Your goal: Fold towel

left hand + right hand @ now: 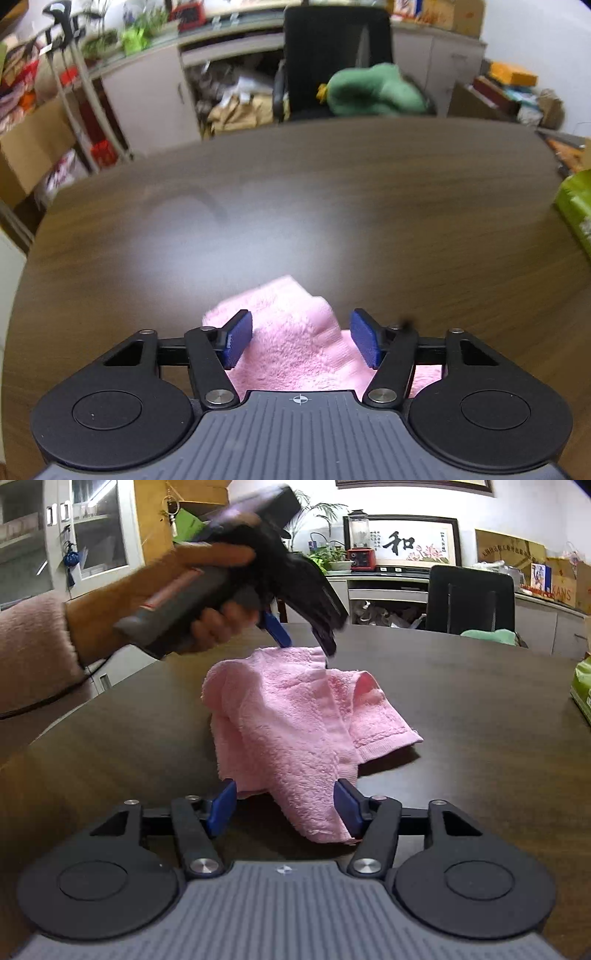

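From the left wrist view, the left tongs (pixel 301 339) are seen released, the blue pads (pixel 236 339) standing well apart over a pink towel (pixel 295 332). The towel lies between and beneath the pads, and no pad is seen pressing on it. The towel's far corner is raised in a soft fold just beyond the pads. A dark wooden tabletop (pixel 295 192) carries the towel, and its far edge curves across the picture. Behind that edge a black chair (pixel 336 55) is seen with a green cushion (pixel 376 92) on its seat (the whole view is somewhat blurred). A green packet (pixel 576 206) lies at the tabletop's right edge.

From the right wrist view, the right tongs (pixel 284 808) are seen released as well. The towel (pixel 288 716) is heaped in the middle of the tabletop (pixel 461 701), and its near end hangs down between the two blue pads, lying against the right-side pad (pixel 347 808), while the other pad stands just clear of it. A hemmed corner is spread toward the right. At the towel's far edge the left tongs (pixel 306 642) are pointed downward, parted, with their tips at the cloth; they are held by a hand (pixel 207 605) in a pink sleeve (pixel 33 642). The green packet (pixel 583 690) is seen at the right edge.
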Tool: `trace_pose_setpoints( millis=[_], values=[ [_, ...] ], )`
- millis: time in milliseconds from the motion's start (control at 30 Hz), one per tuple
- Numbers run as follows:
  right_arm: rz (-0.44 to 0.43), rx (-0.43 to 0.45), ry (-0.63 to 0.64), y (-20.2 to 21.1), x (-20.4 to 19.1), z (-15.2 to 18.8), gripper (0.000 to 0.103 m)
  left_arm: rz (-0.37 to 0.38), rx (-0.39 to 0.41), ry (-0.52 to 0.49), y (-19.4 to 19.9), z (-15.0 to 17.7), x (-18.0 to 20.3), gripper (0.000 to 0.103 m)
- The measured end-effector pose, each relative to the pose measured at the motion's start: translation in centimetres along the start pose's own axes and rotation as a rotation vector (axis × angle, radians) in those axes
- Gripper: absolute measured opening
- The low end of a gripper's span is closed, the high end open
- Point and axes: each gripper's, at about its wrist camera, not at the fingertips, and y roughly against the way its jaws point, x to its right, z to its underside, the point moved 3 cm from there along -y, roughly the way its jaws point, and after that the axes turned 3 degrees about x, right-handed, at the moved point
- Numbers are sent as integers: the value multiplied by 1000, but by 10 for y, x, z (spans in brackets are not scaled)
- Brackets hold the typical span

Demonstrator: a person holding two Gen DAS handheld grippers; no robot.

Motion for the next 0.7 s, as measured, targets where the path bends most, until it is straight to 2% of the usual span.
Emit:
trace_pose_setpoints(
  millis=[200,267,300,400,600,700],
  values=[
    [16,-10,13,-2,-1,1,62,-19,-1,4,-6,4,0,63],
    [20,-11,12,-2,0,1,62,-33,-3,0,-5,5,0,52],
    [22,-10,10,-2,0,1,62,-37,-3,-7,-3,7,-1,37],
    [32,-3,4,0,2,0,62,-66,-2,-23,6,14,-4,15],
    [54,34,-39,6,13,-3,62,-117,81,-36,40,31,-10,9],
    [50,64,-64,11,19,-5,62,-75,157,33,76,46,-27,8]
  ],
)
